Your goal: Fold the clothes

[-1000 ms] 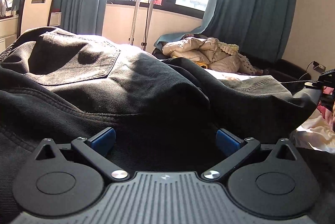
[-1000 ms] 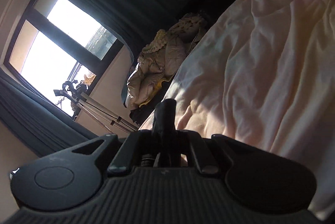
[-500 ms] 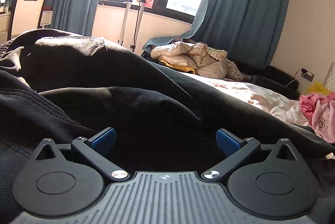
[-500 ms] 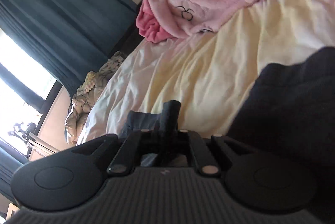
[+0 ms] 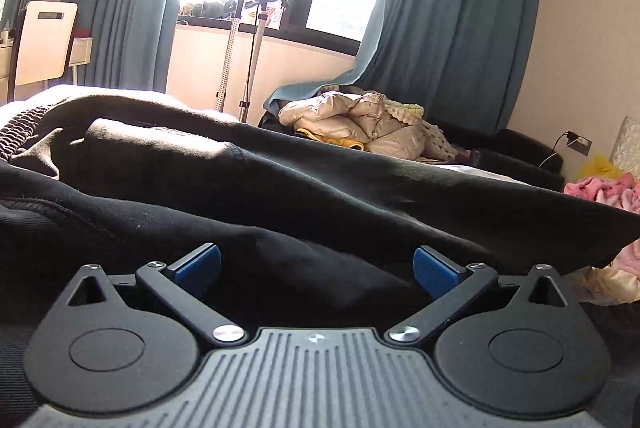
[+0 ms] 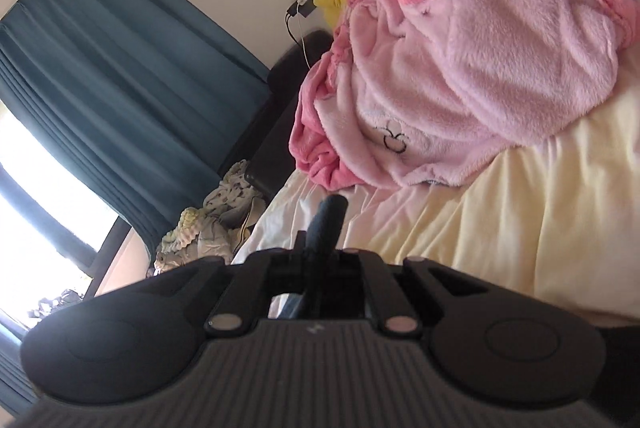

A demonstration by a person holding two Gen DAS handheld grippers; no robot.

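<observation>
Black heavy-cotton garment lay spread over the bed, bunched right up against and between the left gripper blue pads, jaws wide apart, nothing pinched. Right gripper jaws pressed together on a narrow strip of dark fabric, standing up past the fingertips. Beyond it: cream bedsheet, fluffy pink fleece blanket heaped further back, well apart from the strip. Teal curtains and beige puffer jacket behind the black garment, near the window.
</observation>
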